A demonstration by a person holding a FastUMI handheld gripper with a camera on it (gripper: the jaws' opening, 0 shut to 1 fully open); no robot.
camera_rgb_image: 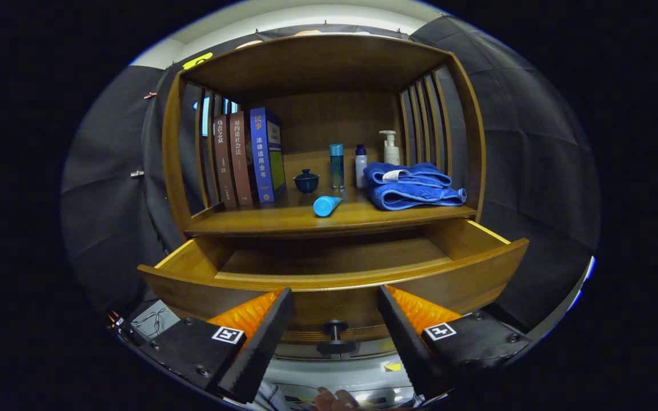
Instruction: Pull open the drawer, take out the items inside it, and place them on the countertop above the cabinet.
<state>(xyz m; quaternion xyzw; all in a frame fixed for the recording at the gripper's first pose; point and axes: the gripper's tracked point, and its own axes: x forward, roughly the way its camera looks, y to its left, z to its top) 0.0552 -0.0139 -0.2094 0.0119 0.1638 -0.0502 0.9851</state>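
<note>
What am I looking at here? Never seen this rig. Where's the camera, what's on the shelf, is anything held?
No robot arm: a person carries a two-finger gripper, and a fisheye camera on it looks forward along the fingers. The fingers are open, holding nothing, with the drawer's knob between them. The drawer is pulled open; no items show in the part of its floor in view. On the countertop above: three books, a small lidded cup, a blue tube lying down, three bottles and a folded blue towel.
</note>
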